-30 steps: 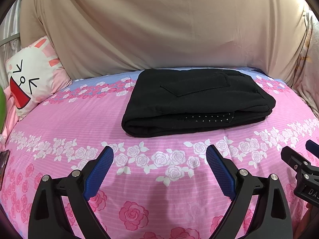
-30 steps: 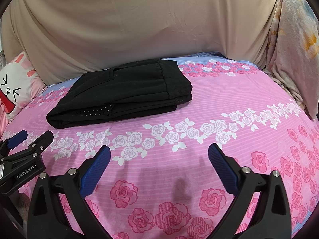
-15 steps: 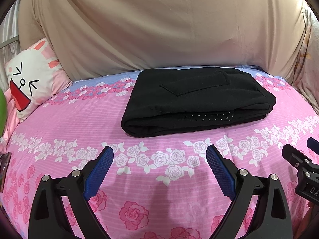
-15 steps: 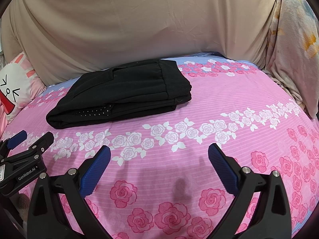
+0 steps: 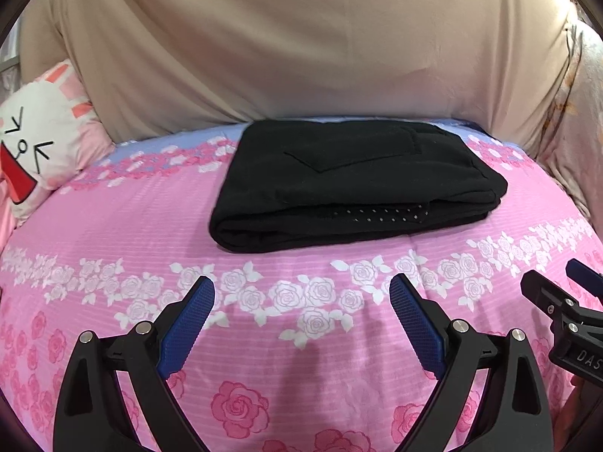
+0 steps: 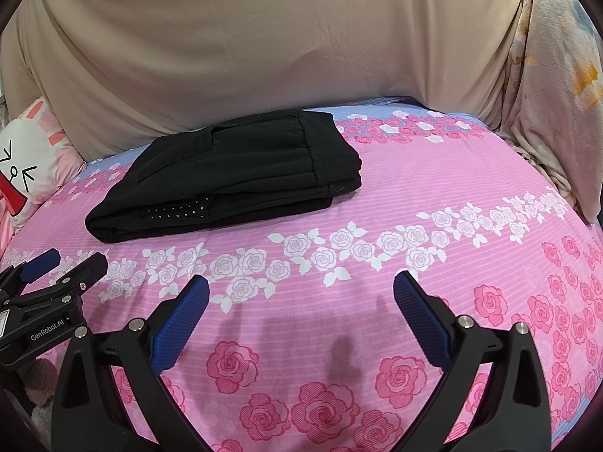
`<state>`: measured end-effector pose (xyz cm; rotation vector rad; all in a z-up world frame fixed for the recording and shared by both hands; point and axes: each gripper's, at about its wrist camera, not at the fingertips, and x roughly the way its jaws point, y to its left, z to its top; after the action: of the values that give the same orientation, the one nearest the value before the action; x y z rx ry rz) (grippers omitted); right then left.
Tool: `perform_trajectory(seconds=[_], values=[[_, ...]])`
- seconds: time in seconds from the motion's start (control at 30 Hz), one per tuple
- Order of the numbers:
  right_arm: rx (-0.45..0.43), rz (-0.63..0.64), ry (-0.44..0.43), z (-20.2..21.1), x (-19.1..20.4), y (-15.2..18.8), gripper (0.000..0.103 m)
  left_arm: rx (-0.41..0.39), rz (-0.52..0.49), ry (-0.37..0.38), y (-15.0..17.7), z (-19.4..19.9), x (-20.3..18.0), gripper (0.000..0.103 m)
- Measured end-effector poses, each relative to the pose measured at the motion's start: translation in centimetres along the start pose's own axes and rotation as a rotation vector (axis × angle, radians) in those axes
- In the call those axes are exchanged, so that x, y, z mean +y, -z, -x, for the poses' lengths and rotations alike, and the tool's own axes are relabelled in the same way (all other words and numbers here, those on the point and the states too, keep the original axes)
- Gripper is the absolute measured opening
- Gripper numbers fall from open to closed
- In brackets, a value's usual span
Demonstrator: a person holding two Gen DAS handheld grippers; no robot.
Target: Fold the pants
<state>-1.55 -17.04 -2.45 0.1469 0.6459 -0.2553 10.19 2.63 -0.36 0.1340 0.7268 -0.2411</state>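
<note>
1. A beige sheet (image 5: 301, 45) hangs as a backdrop across the whole upper half of both views, with a pale floral curtain (image 6: 546, 86) bunched at the upper right of the right wrist view.
2. The bedspread (image 5: 124, 233) fills the lower half: pink, with a band of white roses across the middle, big pink roses near the bottom edge and a blue strip along the far side.
3. The black pants (image 5: 354, 180) lie folded into a thick, neat rectangle on the bedspread, centre of the left wrist view and left of centre in the right wrist view (image 6: 230, 173). A dotted lining peeks out of the near fold, and nothing is touching them.
4. A cartoon rabbit pillow (image 5: 34, 143) leans at the left edge.
5. The left gripper (image 5: 301, 301) hovers low over the bedspread, its blue pads (image 5: 188, 324) spread wide and empty, well short of the pants.
6. The right gripper (image 6: 301, 297) is likewise released, pads (image 6: 422, 320) far apart, gripping nothing, beside its partner.
</note>
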Motion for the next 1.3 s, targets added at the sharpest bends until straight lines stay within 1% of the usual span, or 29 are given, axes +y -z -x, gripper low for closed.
perform_trajectory(seconds=[0.13, 0.3, 0.47, 1.3], values=[[0.003, 0.0, 0.002, -0.08, -0.01, 0.03, 0.096, -0.018, -0.022, -0.033, 0.11, 0.29, -0.49, 0.092], [0.002, 0.0, 0.001, -0.06, -0.04, 0.02, 0.096, -0.019, -0.003, -0.058, -0.03, 0.21, -0.1, 0.092], [0.003, 0.001, -0.001, -0.06, -0.07, 0.0, 0.096, -0.029, -0.008, -0.079, -0.03, 0.35, -0.16, 0.092], [0.003, -0.001, 0.003, -0.06, 0.0, 0.04, 0.096, -0.029, -0.013, -0.078, 0.02, 0.35, -0.32, 0.092]])
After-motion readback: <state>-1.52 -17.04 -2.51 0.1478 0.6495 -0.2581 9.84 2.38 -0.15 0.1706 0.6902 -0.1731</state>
